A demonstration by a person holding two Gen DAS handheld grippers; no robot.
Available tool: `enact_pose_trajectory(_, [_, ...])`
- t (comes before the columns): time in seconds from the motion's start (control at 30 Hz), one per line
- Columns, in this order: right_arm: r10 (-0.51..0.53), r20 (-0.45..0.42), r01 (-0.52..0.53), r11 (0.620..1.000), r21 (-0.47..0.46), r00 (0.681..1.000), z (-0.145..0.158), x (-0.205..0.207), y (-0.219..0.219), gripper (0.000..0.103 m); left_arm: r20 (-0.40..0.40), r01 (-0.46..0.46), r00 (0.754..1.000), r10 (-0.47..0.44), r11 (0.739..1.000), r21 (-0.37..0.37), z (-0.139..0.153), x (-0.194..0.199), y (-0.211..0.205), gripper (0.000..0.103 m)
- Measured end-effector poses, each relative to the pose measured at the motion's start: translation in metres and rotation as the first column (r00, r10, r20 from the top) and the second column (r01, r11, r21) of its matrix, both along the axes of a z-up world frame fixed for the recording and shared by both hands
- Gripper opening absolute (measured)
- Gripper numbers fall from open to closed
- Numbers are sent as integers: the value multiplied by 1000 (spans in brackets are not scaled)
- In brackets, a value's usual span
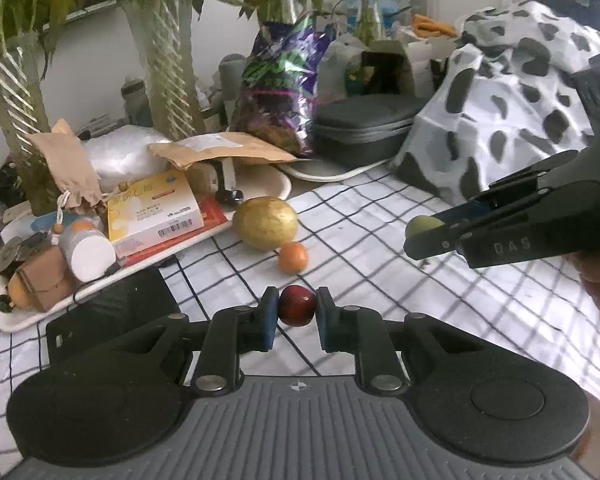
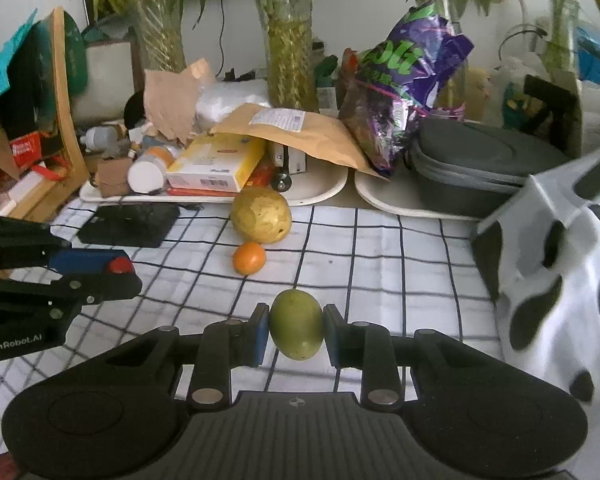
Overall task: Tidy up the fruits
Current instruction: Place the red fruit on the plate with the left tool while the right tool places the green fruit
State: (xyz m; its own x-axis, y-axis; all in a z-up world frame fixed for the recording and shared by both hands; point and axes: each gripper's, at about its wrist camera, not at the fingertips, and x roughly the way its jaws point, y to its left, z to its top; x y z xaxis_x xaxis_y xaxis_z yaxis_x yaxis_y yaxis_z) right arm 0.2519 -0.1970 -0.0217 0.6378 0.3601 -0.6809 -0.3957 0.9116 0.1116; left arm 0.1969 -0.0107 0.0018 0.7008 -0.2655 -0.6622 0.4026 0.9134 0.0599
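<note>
My left gripper is shut on a small dark red fruit and holds it above the checked cloth. My right gripper is shut on a green oval fruit, also held above the cloth; it shows at the right of the left wrist view. A large yellow fruit and a small orange lie on the cloth ahead, near the tray edge. The left gripper with the red fruit shows at the left of the right wrist view.
A white tray with boxes, a bottle and envelopes stands at the back left. A dark flat pad lies on the cloth. A grey case, a purple bag, plant vases and a black-spotted white cloth lie behind and right.
</note>
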Motion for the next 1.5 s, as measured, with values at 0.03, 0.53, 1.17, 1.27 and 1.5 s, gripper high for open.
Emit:
enact_pose_trajectory(0.03, [-1,-1,1,1000,8,1000,3,-7,-2,30,4,3,1000,-3,1000,-5,3,-7,-1,19])
enact_pose_trajectory(0.53, [43,-38,-40,997,61,998,21,-112,-18,30,18,77,997,-76,995,-59,28,-108,-20,19])
enact_pose_trajectory(1.17, [49,-49,-45,995,85,998,23,-171,-18,30,-19,179,983,-181,981,-69,24,-174,-40,73])
enact_pose_trajectory(1.27, [46,-51,-42,995,85,998,24,-174,-17,30,-7,146,989,-147,986,-76,28,-177,-35,73])
enact_pose_trajectory(1.5, [36,-85,-28,995,100,996,21,-179,-21,30,-38,-26,999,24,999,-47,28,-179,-19,73])
